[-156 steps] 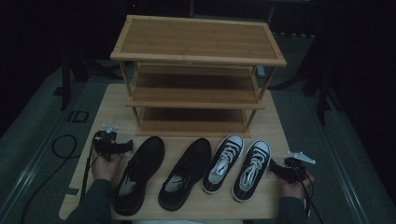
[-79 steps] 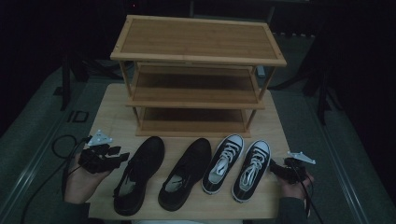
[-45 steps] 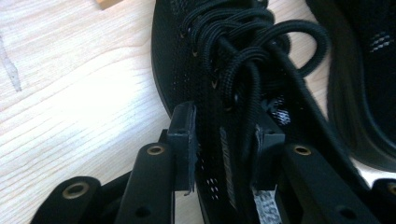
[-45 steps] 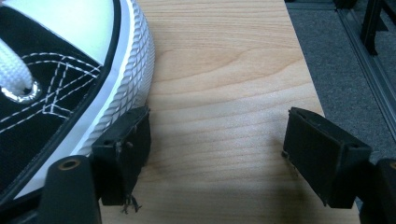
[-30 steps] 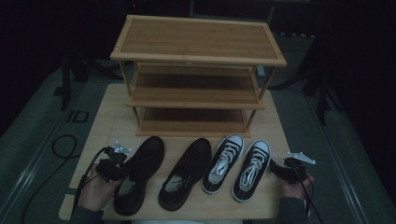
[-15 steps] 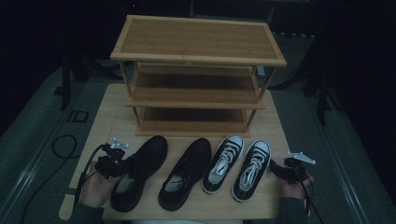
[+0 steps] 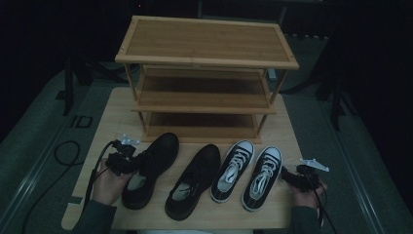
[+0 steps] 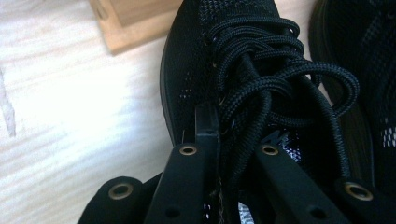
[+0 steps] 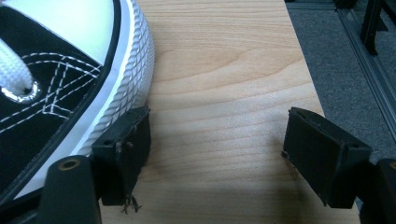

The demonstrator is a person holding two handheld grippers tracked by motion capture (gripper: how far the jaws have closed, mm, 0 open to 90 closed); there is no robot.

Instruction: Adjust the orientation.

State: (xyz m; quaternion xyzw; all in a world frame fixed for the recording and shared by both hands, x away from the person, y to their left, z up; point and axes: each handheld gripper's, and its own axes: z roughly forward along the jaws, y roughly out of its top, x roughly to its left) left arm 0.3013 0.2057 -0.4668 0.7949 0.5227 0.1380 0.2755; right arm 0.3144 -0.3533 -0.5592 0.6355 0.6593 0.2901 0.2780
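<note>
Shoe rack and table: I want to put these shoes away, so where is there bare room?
All three boards of the shoe rack are bare. The table is free left of the rack and along its right edge beside the right tool. The front is crowded: two black shoes, two sneakers, with the left tool at the leftmost shoe.

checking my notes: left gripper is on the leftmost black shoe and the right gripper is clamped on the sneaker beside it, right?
Not quite. The left gripper is on the leftmost black shoe, but the right gripper is not clamped on the sneaker: the right gripper view shows its jaws wide apart over bare table, one pad beside the sneaker's sole.
</note>
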